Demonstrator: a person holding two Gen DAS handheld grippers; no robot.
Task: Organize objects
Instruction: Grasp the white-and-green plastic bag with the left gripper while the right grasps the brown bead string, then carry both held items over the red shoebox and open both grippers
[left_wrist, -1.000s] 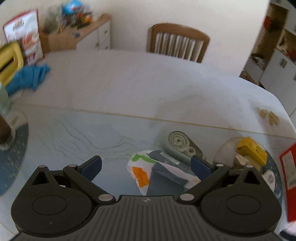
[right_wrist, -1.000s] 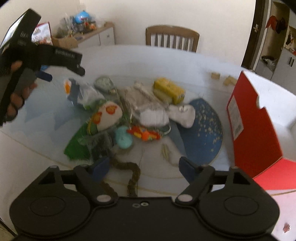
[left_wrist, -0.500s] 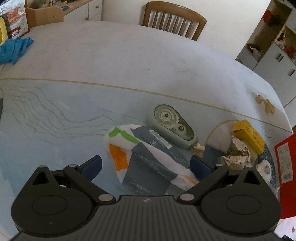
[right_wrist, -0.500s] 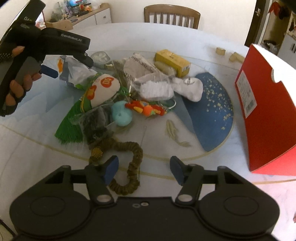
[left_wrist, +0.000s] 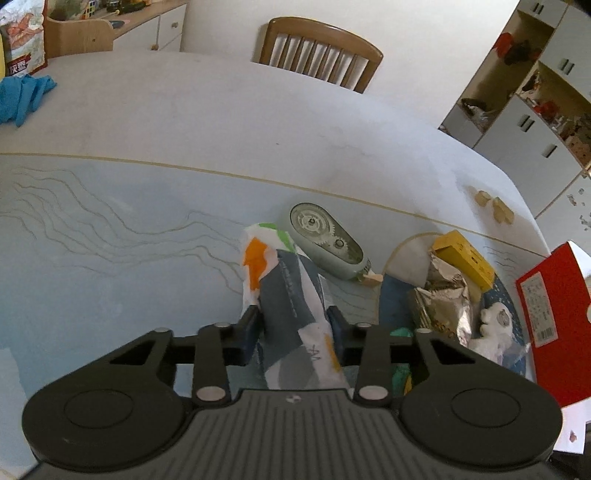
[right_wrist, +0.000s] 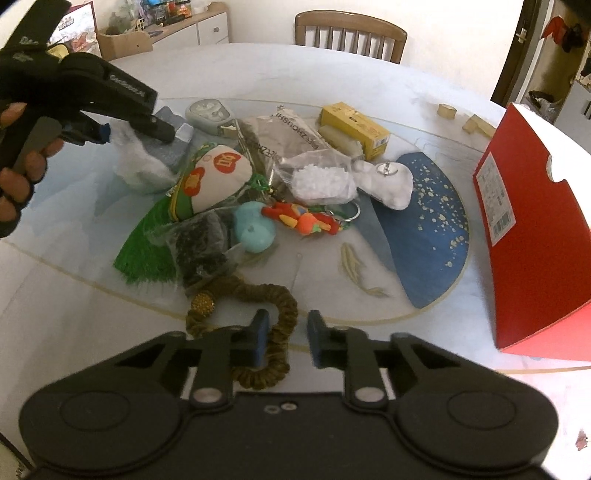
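Gripping the crumpled printed packet between both pads, our left gripper holds it at the left edge of the pile on the table, just beside the grey tape dispenser. Our right gripper hovers with jaws narrowed but empty over the brown scrunchie. We judge a clean lift needs a firm pinch and a straight rise, keeping clear of the dispenser, toward the red box.

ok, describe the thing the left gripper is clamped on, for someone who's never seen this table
At the pile's far-left edge on the table, beside the grey-green correction tape dispenser, the left gripper pinches a crumpled packet. It alone is white and grey-blue with orange and green patches.
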